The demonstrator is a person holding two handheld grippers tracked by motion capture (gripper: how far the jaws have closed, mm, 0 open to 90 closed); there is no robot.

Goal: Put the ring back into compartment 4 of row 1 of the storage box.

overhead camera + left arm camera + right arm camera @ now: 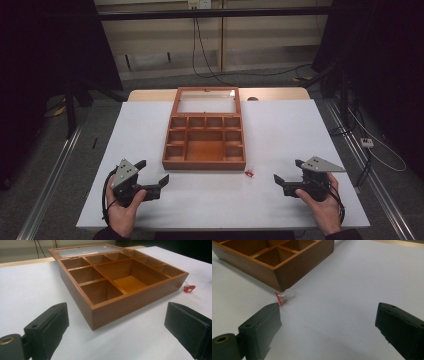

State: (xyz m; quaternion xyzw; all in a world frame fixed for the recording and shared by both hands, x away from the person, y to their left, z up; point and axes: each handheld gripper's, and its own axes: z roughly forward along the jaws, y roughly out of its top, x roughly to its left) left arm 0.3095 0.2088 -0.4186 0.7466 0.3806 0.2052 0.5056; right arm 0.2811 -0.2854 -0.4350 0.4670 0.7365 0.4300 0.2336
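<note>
A wooden compartment box [204, 142] with its glass lid folded back lies in the middle of the white table [280, 130]; its compartments look bare in the left gripper view [125, 282]. A small red and clear object [248, 173] lies on the table just off the box's near right corner [282, 296] [189, 288]. My left gripper [152, 171] rests near the front left, open, nothing between its jaws. My right gripper [288, 171] rests at the front right, open and bare, pointing toward the small object.
The box's corner [279, 277] stands close ahead of my right gripper. Beyond the table's far edge are a wall, hanging cables [200, 45] and dark stands. A metal rail [55, 170] runs along the floor at the left.
</note>
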